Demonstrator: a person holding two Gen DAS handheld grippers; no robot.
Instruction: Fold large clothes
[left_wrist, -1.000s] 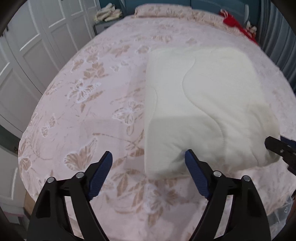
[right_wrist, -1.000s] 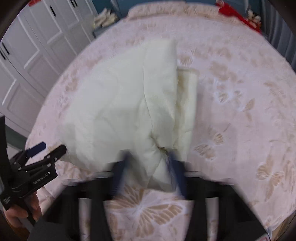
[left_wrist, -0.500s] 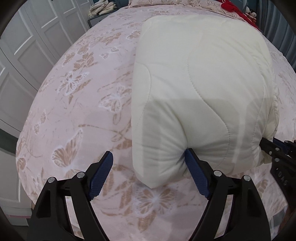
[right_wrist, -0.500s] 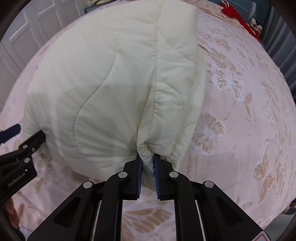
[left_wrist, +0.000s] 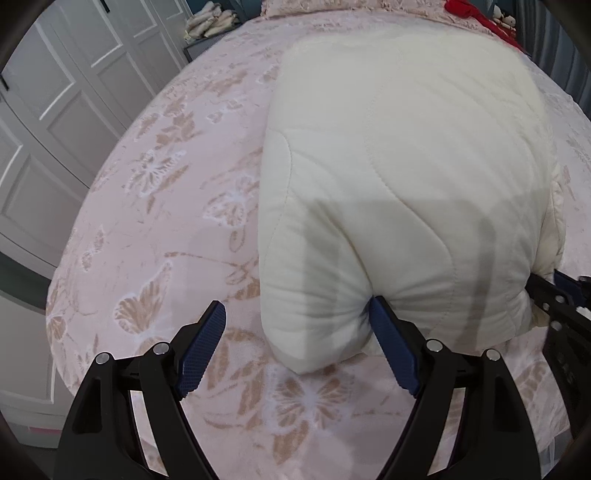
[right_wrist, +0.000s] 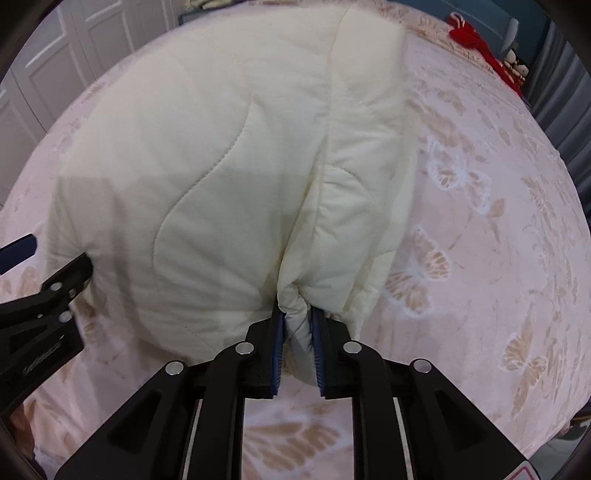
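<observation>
A thick cream quilted garment (left_wrist: 399, 177) lies folded on the pink butterfly bedspread (left_wrist: 155, 229); it fills the right wrist view (right_wrist: 207, 155). My left gripper (left_wrist: 295, 317) is open, its jaws wide; the right finger presses into the garment's near left corner, the left finger is over bare bedspread. My right gripper (right_wrist: 297, 321) is shut on the garment's near right corner, pinching a bunched fold between its blue pads. Each gripper shows at the edge of the other's view.
White wardrobe doors (left_wrist: 62, 110) stand to the left of the bed. A nightstand with pale folded items (left_wrist: 210, 22) is at the back left. A red item (right_wrist: 476, 37) lies at the bed's far right by the pillows.
The garment's near edge has been drawn closer to both cameras and lifted. My right gripper stays shut on its corner. The left gripper stays open against the other corner.
</observation>
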